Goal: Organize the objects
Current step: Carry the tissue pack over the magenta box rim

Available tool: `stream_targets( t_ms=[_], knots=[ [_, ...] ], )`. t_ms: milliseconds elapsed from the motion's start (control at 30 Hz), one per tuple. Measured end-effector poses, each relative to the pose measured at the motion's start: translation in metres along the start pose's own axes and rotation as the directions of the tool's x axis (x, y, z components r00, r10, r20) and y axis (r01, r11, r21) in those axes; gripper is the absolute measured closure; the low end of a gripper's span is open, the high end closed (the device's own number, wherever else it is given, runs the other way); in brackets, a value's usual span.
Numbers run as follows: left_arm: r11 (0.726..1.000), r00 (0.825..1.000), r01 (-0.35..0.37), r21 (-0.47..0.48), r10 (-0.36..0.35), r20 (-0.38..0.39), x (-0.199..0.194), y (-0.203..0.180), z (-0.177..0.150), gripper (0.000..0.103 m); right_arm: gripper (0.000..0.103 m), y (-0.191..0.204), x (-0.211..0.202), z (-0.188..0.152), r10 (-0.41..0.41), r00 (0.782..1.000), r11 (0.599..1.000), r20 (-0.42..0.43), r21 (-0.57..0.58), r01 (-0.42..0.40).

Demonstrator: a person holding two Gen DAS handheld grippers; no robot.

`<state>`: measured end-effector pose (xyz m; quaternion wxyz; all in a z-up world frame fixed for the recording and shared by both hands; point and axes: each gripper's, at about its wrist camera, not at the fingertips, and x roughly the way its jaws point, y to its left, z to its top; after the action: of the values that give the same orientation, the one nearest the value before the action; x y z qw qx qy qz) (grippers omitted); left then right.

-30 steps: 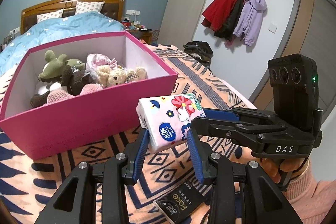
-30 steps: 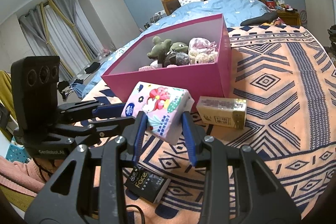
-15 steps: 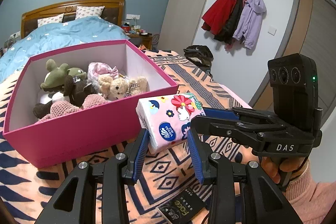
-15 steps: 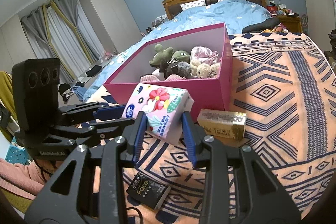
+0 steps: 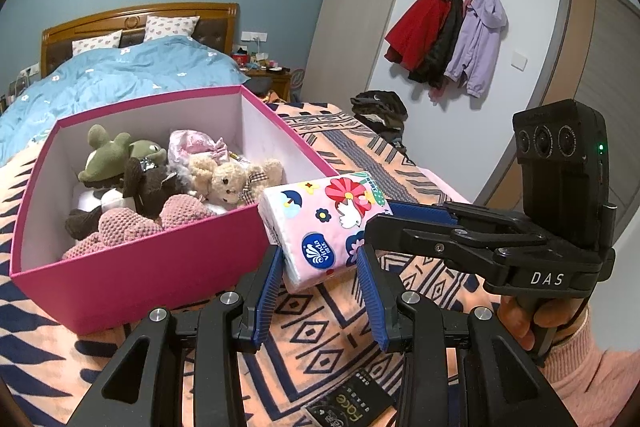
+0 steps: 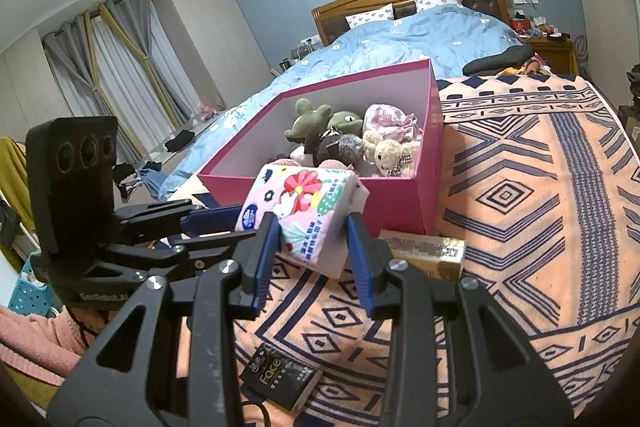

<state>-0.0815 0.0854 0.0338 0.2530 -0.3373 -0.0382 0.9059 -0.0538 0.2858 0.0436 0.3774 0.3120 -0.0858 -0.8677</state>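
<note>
Left wrist view: the tissue pack point(image 5: 326, 227) hangs in the air just in front of the near wall of the pink box point(image 5: 160, 267), above the patterned blanket point(image 5: 352, 331). The left gripper point(image 5: 318, 291) pinches its lower end between the blue pads, and the right gripper point(image 5: 380, 223) comes in from the side with its fingers against the pack's far end; whether that one truly clamps or only steadies it is hard to judge from here. The pack looks light and soft, a plastic-wrapped block that gives under pressure and may be a little slick, so a hold across the short sides near the middle should serve best. Its wrapper is pink, printed with a red flower, a white bird, small umbrellas and a blue round logo. Plush toys point(image 5: 160, 187) fill part of the box.

Right wrist view: the right gripper point(image 6: 314, 247) is closed narrowly on the pack point(image 6: 304, 207), the wrapper dimpling between the pads. The left gripper point(image 6: 208, 223) reaches its other end. A yellow pack point(image 6: 424, 251) and a black packet point(image 6: 280, 381) lie on the blanket.
</note>
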Motion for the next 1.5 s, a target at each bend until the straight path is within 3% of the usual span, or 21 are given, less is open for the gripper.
stream_targets(
  t_ms=[1500],
  knots=[
    [0.999,0.999,-0.052,-0.017,0.052,0.011,0.025,0.026,0.044,0.065,0.065,-0.017,0.026,0.045,-0.01,1.0,1.0,0.009,-0.001,0.01]
  ],
)
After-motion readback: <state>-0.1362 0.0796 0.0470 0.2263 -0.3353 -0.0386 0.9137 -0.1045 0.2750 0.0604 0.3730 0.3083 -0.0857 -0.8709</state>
